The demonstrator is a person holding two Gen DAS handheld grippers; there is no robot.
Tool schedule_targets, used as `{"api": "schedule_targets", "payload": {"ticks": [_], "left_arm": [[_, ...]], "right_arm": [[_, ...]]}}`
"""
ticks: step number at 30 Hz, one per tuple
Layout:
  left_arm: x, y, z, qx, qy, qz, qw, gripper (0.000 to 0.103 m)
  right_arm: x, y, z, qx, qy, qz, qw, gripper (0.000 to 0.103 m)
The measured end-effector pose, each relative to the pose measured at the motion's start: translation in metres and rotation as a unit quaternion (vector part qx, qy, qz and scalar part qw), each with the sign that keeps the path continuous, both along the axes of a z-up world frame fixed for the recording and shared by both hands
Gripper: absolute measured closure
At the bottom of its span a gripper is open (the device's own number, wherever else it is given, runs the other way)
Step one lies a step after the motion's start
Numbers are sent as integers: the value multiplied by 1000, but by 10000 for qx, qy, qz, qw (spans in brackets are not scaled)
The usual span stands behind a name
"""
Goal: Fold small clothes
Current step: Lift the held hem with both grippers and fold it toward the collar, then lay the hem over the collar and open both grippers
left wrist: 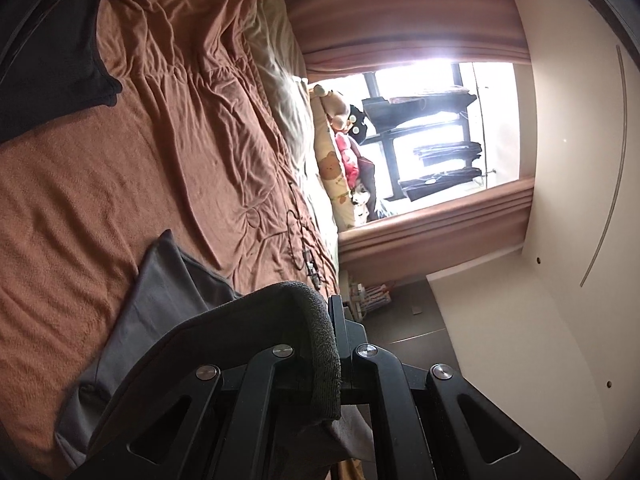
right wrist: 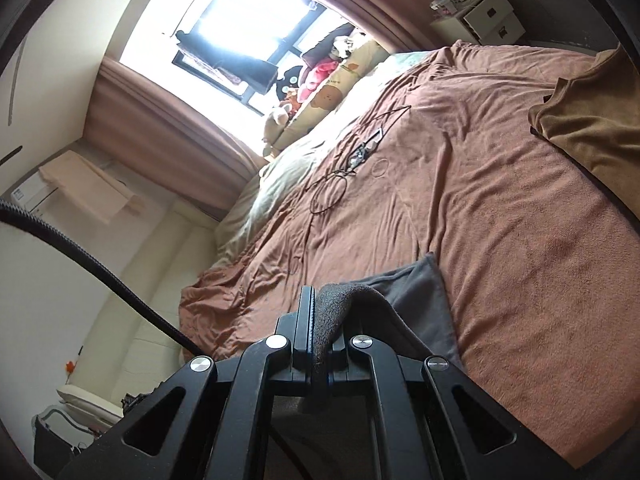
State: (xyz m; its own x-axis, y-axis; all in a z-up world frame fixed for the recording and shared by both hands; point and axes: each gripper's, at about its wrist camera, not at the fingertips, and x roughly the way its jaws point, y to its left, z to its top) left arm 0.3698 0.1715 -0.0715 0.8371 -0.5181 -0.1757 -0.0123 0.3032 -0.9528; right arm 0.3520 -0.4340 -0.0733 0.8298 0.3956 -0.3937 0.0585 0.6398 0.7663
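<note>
A dark grey garment [left wrist: 168, 304] hangs over the brown bed cover [left wrist: 80, 184], lifted at two points. My left gripper [left wrist: 334, 308] is shut on one thick hemmed edge of it [left wrist: 320, 344], which drapes back over the fingers. In the right wrist view the same grey garment [right wrist: 416, 296] trails down to the bed cover [right wrist: 500, 208], and my right gripper [right wrist: 316, 304] is shut on another bunched edge [right wrist: 332, 320]. The part of the cloth between the two grippers is hidden below the jaws.
A black garment [left wrist: 52, 64] lies at the far corner of the bed, a brown folded cloth [right wrist: 592, 128] at another edge. Dark cords and a small device [right wrist: 360, 152] lie on the cover. Pillows and soft toys [right wrist: 320, 92] line the window side; a white bedside cabinet [right wrist: 488, 16] stands beyond.
</note>
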Motion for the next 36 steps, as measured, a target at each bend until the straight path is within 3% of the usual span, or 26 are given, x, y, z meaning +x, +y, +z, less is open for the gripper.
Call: {"api": "schedule_targets", "payload": {"ticks": [17,24,30,31,32,34,36], "left_arm": [[127,-12,-79,627,1367,22,9886,100],[159,-14,-123,974,2177,105,9711,100],[171,-24,-135,1471,2548,-109,9557,98],[172,-27,-131,1585,2541,-185,9539,92],[172,-30,-126,1719,2509,-259,9523,86],[170,-34,-112,2035,2416,-304,9483,44],[166,-38,-96,2441,2245,-298,9429,25]], "right_arm": [[109,12,-33,-202,1009,-92,9946,102],[138,24,-53,-467,1367,-71,9895,102],[139,33,-41,-400,1417,82,9891,97],[137,36,-35,-468,1393,137,9891,87],[137,35,-33,-532,1370,161,9890,61],[129,37,-22,-698,1244,188,9896,27],[120,39,-15,-926,1111,264,9891,27]]}}
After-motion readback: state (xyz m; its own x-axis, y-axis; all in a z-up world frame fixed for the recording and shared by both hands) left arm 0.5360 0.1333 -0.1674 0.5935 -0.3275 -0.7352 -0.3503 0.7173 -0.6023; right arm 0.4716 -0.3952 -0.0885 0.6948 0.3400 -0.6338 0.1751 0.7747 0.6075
